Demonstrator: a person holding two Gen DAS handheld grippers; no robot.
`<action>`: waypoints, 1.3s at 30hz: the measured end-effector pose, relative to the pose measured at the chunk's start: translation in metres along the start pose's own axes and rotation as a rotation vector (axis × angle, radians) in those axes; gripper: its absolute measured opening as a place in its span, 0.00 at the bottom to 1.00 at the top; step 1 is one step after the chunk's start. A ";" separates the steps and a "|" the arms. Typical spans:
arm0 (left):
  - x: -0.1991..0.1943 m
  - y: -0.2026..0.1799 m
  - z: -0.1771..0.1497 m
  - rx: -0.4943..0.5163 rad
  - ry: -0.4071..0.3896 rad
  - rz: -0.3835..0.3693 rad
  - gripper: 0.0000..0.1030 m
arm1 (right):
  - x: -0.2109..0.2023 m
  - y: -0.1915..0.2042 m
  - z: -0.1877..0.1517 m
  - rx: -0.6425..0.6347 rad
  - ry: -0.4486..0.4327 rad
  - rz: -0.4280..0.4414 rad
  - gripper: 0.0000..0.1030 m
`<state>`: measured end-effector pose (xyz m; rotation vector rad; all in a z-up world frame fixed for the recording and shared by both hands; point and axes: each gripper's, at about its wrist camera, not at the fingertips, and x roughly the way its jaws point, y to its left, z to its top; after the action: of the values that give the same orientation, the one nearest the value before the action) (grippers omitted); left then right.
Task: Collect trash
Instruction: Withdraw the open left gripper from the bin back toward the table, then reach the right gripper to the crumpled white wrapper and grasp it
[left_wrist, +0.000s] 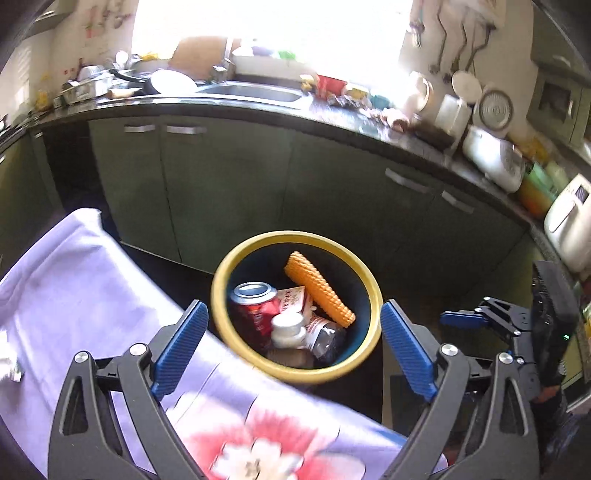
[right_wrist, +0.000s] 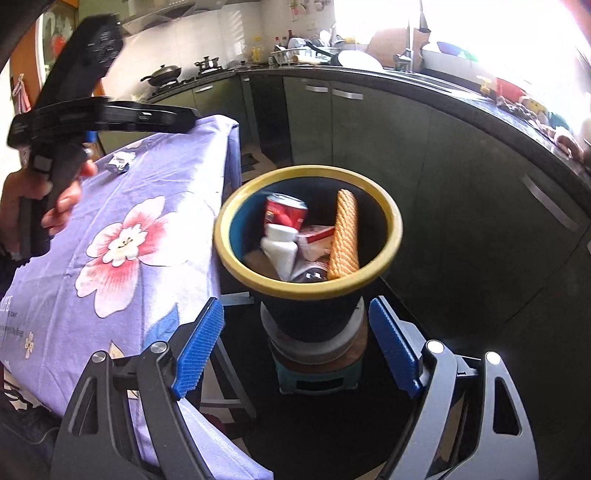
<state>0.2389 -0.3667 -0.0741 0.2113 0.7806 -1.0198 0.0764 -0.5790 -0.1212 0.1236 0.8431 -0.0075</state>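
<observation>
A dark bin with a yellow rim (left_wrist: 221, 280) (right_wrist: 395, 221) stands beside the table. Inside lie a red can (left_wrist: 255, 306) (right_wrist: 284, 214), a white bottle (left_wrist: 288, 328) (right_wrist: 280, 247), a corn cob (left_wrist: 319, 290) (right_wrist: 345, 232), a red-and-white carton (right_wrist: 317, 236) and a dark bottle (left_wrist: 328, 338). My left gripper (left_wrist: 294, 306) hovers open above the bin, nothing between its blue pads. My right gripper (right_wrist: 296, 302) is open and empty, lower and in front of the bin; it also shows at the right edge (left_wrist: 461, 317) of the left wrist view. A crumpled foil scrap (right_wrist: 122, 161) (left_wrist: 11, 369) lies on the table.
The table wears a purple floral cloth (left_wrist: 74, 288) (right_wrist: 147, 184). The bin rests on a white round base and a teal stool (right_wrist: 317, 376). Dark cabinets (left_wrist: 221, 184) under a cluttered counter with a sink (left_wrist: 255, 90) curve behind. A hand (right_wrist: 22, 195) holds the left gripper's handle.
</observation>
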 end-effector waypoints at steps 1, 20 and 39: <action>-0.015 0.007 -0.009 -0.020 -0.021 0.009 0.88 | 0.000 0.006 0.002 -0.012 0.001 0.005 0.78; -0.190 0.138 -0.176 -0.227 -0.146 0.342 0.93 | 0.062 0.189 0.108 -0.290 0.021 0.253 0.78; -0.186 0.159 -0.206 -0.283 -0.097 0.334 0.93 | 0.227 0.332 0.250 -0.246 0.202 0.313 0.71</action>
<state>0.2174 -0.0519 -0.1272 0.0453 0.7621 -0.5924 0.4326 -0.2679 -0.0905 0.0234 1.0114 0.4073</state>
